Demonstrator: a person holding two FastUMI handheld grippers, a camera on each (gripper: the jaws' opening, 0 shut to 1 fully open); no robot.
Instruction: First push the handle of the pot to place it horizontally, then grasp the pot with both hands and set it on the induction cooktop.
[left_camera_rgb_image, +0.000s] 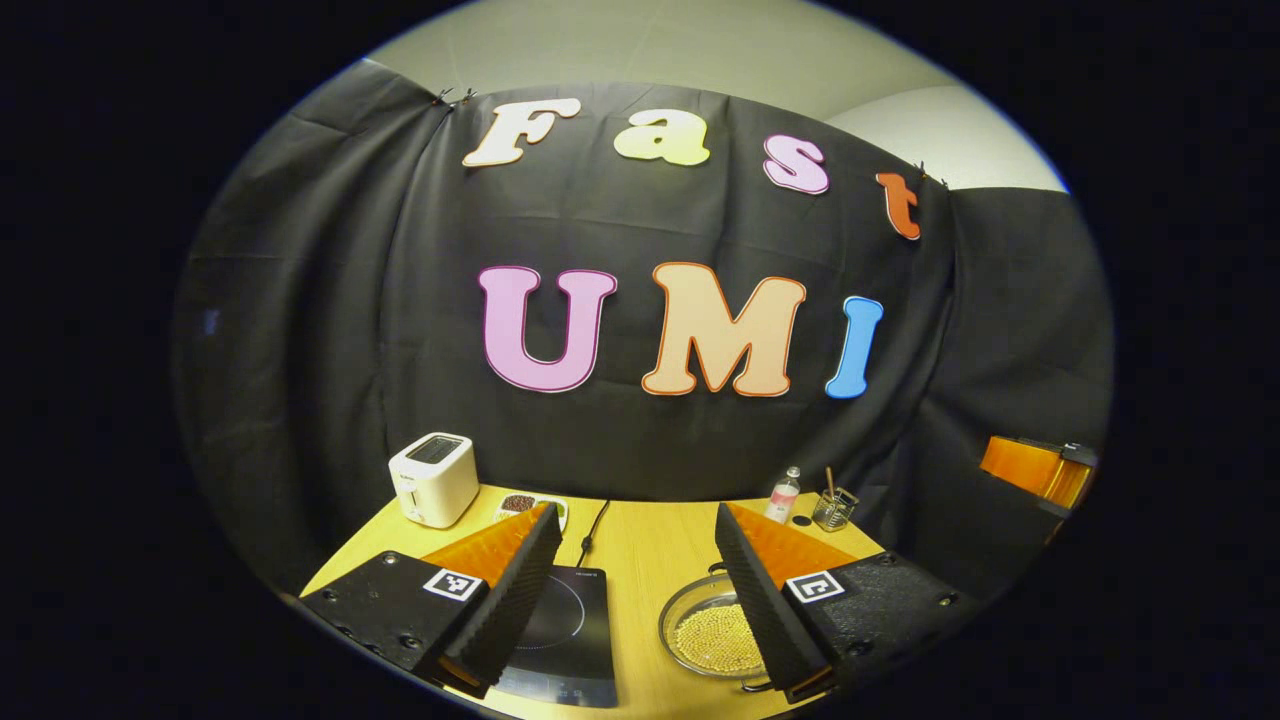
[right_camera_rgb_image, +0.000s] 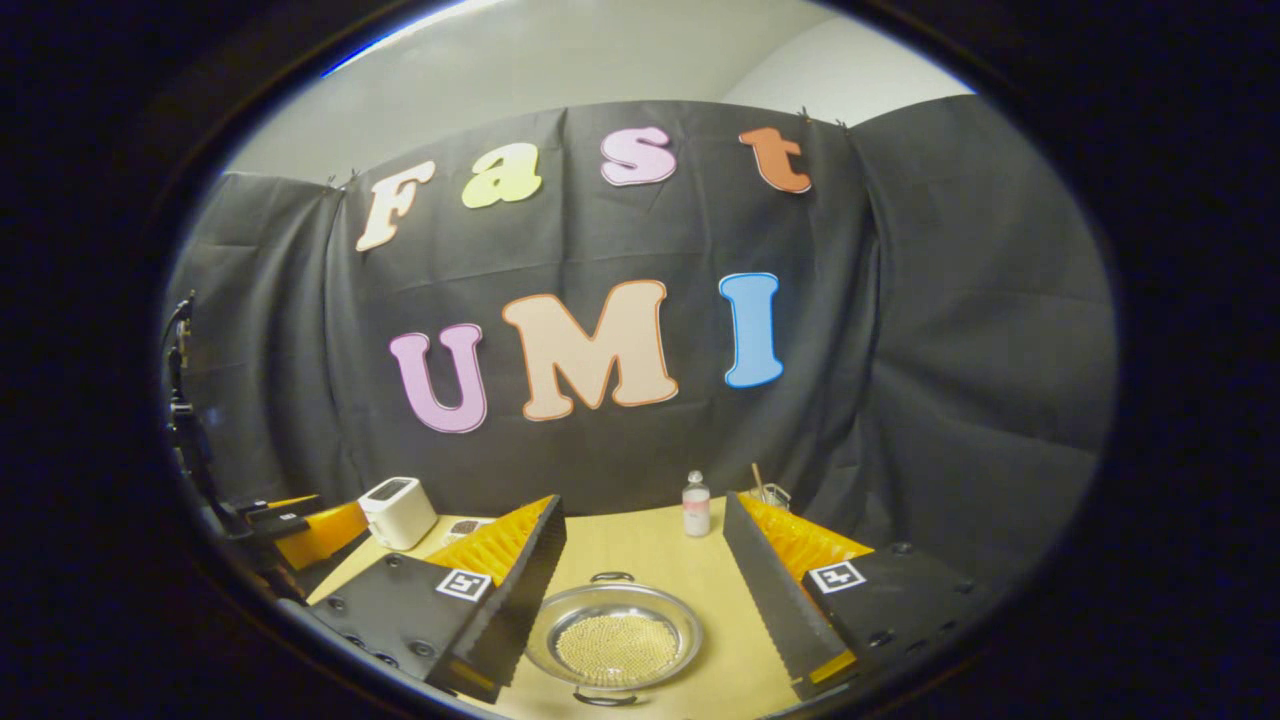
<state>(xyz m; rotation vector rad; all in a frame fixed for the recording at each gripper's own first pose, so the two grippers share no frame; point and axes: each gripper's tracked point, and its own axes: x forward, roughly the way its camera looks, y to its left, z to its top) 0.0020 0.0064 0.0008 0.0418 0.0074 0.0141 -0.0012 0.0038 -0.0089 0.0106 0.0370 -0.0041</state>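
A shallow steel pot (right_camera_rgb_image: 613, 635) holding small yellow beads sits on the wooden table (right_camera_rgb_image: 640, 540), low between the fingers of my right gripper (right_camera_rgb_image: 645, 500), which is open and above it. One loop handle (right_camera_rgb_image: 612, 577) of the pot points away from me and the other (right_camera_rgb_image: 605, 700) points toward me. In the left gripper view the pot (left_camera_rgb_image: 705, 630) lies just right of the black induction cooktop (left_camera_rgb_image: 565, 630). My left gripper (left_camera_rgb_image: 636, 510) is open above both, touching neither.
A white toaster (left_camera_rgb_image: 433, 478) and a small dish (left_camera_rgb_image: 520, 503) stand at the back left. A small bottle (left_camera_rgb_image: 785, 493) and a glass with sticks (left_camera_rgb_image: 833, 510) stand at the back right. The cooktop's cord (left_camera_rgb_image: 593, 530) runs toward the wall.
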